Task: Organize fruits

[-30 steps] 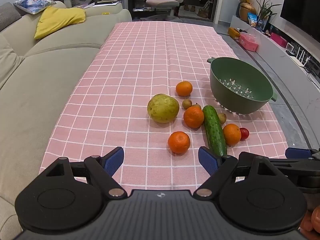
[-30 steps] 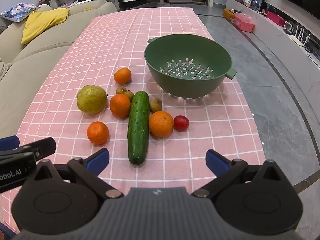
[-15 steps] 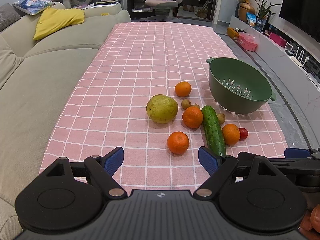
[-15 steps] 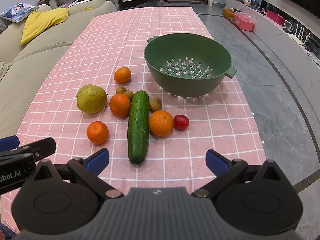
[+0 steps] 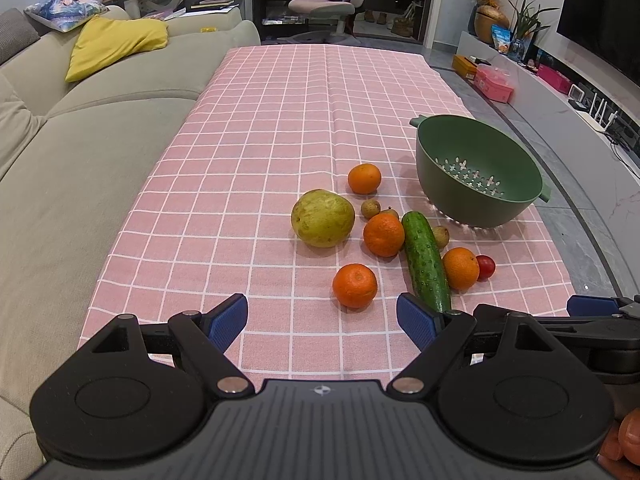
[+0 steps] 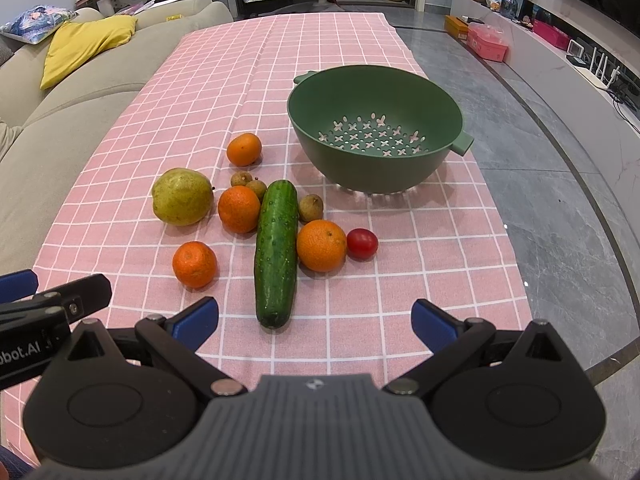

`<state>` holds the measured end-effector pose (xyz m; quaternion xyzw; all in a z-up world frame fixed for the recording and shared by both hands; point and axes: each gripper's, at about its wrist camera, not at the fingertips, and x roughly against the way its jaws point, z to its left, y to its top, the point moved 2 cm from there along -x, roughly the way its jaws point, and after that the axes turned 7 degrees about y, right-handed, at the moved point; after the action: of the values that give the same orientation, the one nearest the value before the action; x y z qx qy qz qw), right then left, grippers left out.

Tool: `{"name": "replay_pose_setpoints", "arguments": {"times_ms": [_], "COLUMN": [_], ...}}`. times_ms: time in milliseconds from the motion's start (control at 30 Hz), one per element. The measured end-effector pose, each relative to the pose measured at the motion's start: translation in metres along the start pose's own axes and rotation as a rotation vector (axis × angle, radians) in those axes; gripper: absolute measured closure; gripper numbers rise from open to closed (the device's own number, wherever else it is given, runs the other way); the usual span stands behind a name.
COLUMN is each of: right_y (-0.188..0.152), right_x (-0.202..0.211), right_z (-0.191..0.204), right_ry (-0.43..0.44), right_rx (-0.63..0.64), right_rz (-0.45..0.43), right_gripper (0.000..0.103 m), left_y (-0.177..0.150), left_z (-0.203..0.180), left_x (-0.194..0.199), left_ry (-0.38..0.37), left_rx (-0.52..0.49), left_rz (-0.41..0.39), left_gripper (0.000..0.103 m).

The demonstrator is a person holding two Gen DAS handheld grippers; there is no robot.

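- Pink checked cloth (image 6: 360, 40) covers the long desk (image 5: 280, 120), with every piece of produce lying on its near end.
- Beige sofa (image 5: 80, 140) runs along the desk's left side, a yellow cushion (image 5: 116, 46) on its back.
- Green colander (image 6: 376, 128) stands upright and holds nothing, on the right of the cloth, beyond the produce.
- Left hand-held gripper (image 5: 322, 318) hovers over the near edge of the desk, its blue-tipped fingers wide apart and holding nothing.
- Right hand-held gripper (image 6: 314, 320) hovers just beside it, likewise spread wide and holding nothing; the near end of the cucumber lies between its fingertips in the right wrist view.
- Cucumber (image 6: 277, 250) lies lengthwise, pointing toward the colander, in the middle of the group.
- Pear (image 6: 182, 196), yellow-green, sits at the left of the group.
- Four oranges: one (image 6: 321, 245) touching the cucumber's right side, one (image 6: 239, 209) against its left side, one (image 6: 195, 264) nearest on the left and apart, one (image 6: 244, 149) farthest back.
- Red tomato (image 6: 362, 243) touches the right-hand orange.
- Three small brown fruits: two (image 6: 241, 179) (image 6: 256, 188) behind the left orange, one (image 6: 311, 208) right of the cucumber.
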<state>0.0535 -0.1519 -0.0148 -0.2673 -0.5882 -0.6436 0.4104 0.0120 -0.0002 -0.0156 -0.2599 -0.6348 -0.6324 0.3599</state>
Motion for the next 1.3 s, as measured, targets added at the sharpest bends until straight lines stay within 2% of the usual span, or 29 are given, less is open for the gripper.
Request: {"name": "replay_pose_setpoints", "arguments": {"times_ms": [1300], "right_y": [-0.0028], "right_x": [-0.0016], "right_z": [0.0012], "right_ry": [-0.003], "right_rx": [0.001], "right_rz": [0.005], "right_gripper": [0.004], "left_y": [-0.0001], "left_z": [-0.0001], "left_x": [0.0001], "left_ry": [0.002], "left_rx": [-0.001], "left_rz": [-0.003], "left_gripper": [0.004]}}
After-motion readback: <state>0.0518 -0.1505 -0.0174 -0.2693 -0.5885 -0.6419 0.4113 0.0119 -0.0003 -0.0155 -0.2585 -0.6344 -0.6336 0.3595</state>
